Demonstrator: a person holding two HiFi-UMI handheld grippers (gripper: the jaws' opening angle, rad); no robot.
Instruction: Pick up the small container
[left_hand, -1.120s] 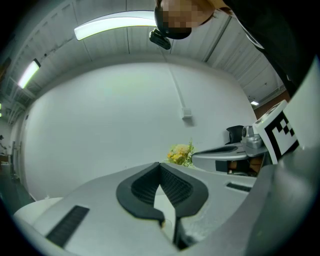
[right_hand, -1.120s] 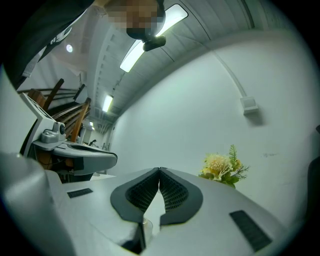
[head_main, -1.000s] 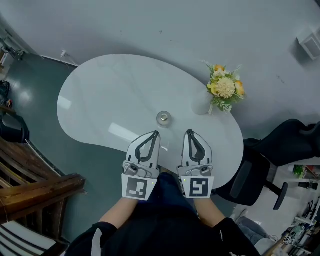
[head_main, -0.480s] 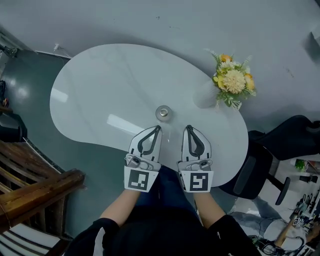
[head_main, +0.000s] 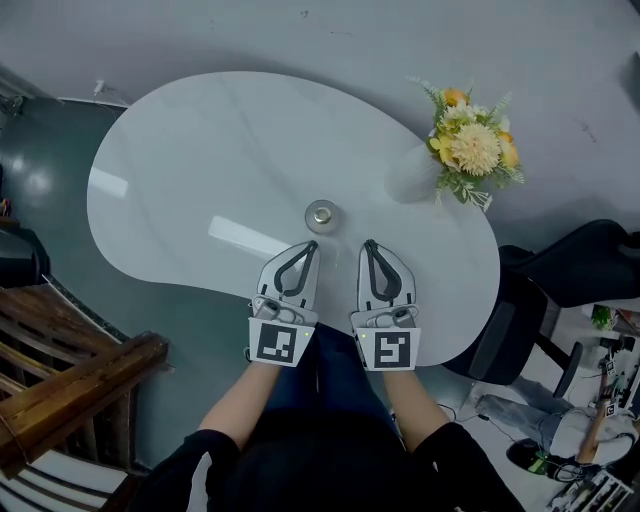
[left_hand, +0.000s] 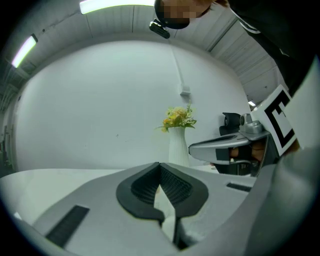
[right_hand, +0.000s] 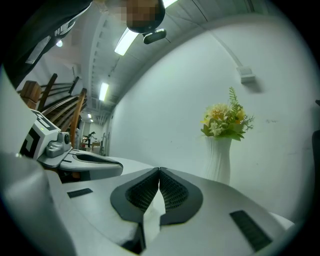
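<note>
L claw (head_main: 311, 246): jaws fully together, nothing btwn pads, tip over near edge of worktop (head_main: 190, 160). Target = small container (head_main: 321, 214), upright on worktop just ahead of L claw tip, slightly to its R, untouched. R claw (head_main: 368, 244): also closed & empty, beside L claw; container ahead and to its L. Both held short of target, prob. a pre-grasp approach stance. Jaws need opening before a pick. Flower vase (head_main: 415, 180) ahead-R of R claw, well apart, clear of path.
</note>
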